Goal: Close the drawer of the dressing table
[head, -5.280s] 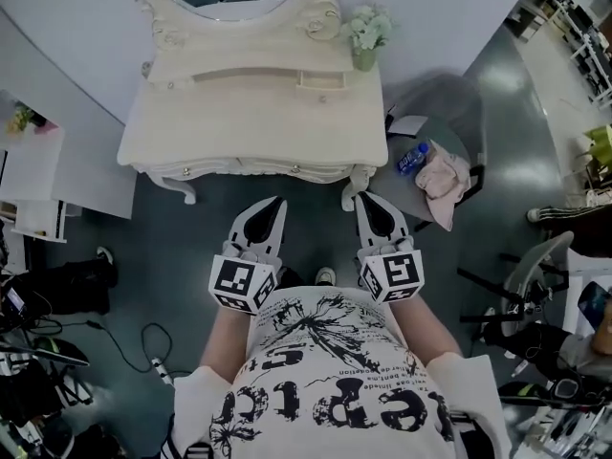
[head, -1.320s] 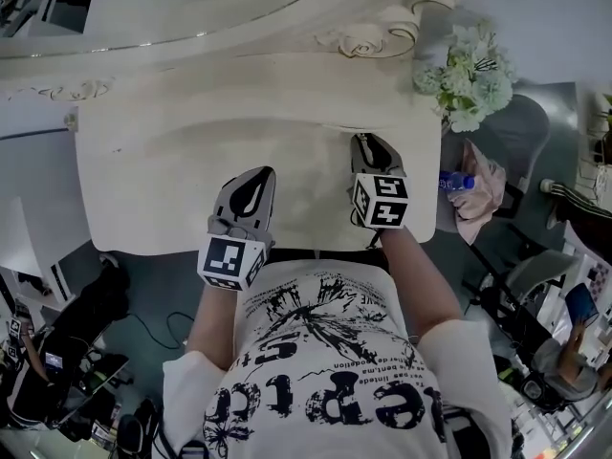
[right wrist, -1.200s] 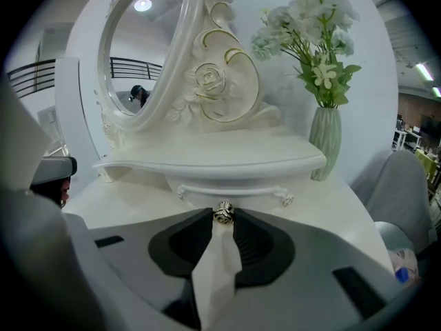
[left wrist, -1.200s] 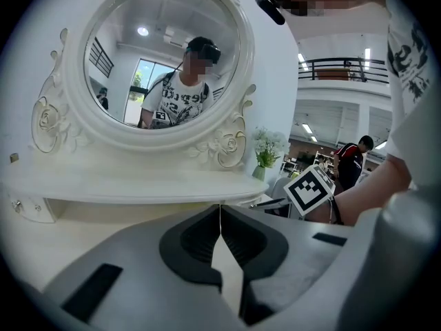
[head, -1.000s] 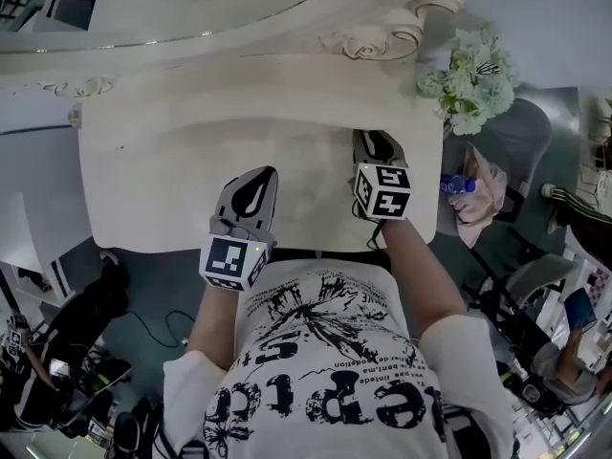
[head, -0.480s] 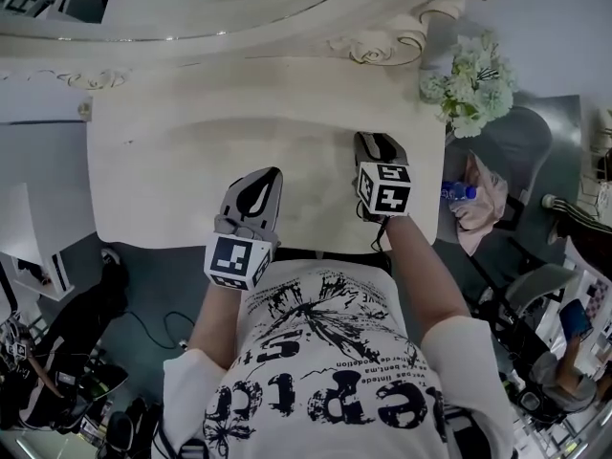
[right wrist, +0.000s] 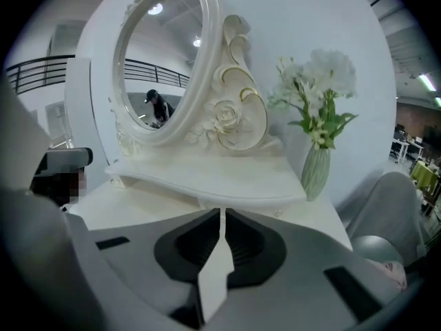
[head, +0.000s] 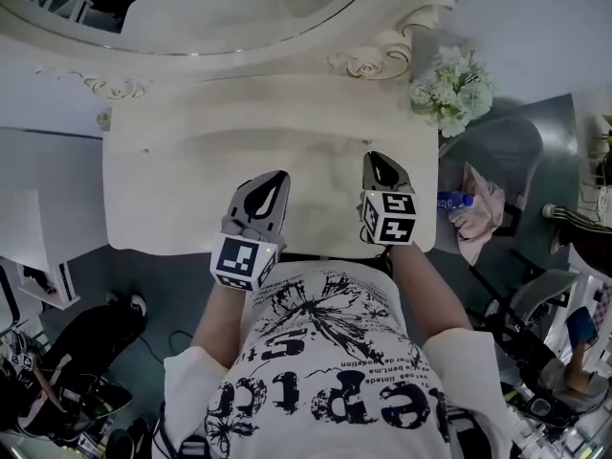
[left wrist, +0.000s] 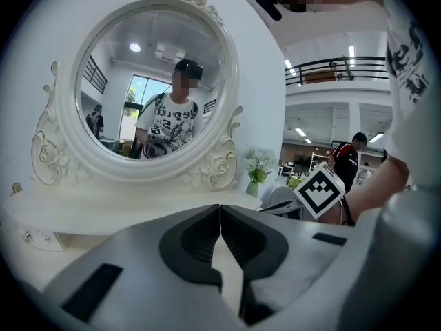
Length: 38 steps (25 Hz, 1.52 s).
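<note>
While the left gripper [left wrist: 220, 216] sits pressed together, the right gripper [right wrist: 222, 219] is closing on nothing.

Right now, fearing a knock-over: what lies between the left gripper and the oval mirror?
Only bare tabletop, then the raised shelf below the oval mirror; nothing loose ahead of the left gripper, as the head view shows.

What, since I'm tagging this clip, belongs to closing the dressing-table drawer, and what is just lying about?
Job: dressing table; left gripper, shut, empty; right gripper, jaws closing on nothing.
Lying about: vase of flowers; water bottle; pink cloth.
</note>
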{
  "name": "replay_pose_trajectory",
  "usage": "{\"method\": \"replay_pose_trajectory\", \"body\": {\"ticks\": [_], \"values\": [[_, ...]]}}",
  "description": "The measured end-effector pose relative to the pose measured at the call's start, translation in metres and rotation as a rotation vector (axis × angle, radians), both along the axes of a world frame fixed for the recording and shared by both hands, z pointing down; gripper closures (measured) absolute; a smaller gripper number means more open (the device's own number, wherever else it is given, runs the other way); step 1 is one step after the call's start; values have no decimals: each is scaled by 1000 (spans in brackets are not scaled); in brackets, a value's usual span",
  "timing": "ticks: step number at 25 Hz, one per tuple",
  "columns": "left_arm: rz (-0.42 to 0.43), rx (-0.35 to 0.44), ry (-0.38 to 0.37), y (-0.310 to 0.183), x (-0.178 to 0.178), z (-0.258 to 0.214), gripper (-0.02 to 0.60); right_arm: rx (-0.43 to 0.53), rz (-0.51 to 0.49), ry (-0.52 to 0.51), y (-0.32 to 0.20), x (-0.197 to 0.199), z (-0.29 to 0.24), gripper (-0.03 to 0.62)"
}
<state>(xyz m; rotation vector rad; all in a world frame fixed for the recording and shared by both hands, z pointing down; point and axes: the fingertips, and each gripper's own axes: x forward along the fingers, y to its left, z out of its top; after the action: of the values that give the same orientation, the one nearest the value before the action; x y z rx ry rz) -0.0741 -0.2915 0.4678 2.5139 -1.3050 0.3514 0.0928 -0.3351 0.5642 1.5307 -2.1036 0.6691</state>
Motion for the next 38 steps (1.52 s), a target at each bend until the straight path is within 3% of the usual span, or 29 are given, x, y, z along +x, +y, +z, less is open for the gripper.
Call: {"method": "replay_pose_trajectory", "body": {"ticks": [9, 16, 18, 27, 38], "values": [[17, 122, 17, 5, 1, -55, 561, 182, -28, -65, 16, -6, -92, 576], [-3, 195, 28, 3, -11, -94, 561, 472, -80, -74, 29, -17, -173, 577], [-1, 215, 30, 5, -12, -103, 561, 511, -88, -80, 33, -19, -183, 577], [19, 296, 50, 9, -11, -134, 561, 522, -99, -105, 42, -27, -192, 577], [0, 265, 53, 7, -13, -127, 561, 521, -161, -107, 48, -42, -196, 577]]}}
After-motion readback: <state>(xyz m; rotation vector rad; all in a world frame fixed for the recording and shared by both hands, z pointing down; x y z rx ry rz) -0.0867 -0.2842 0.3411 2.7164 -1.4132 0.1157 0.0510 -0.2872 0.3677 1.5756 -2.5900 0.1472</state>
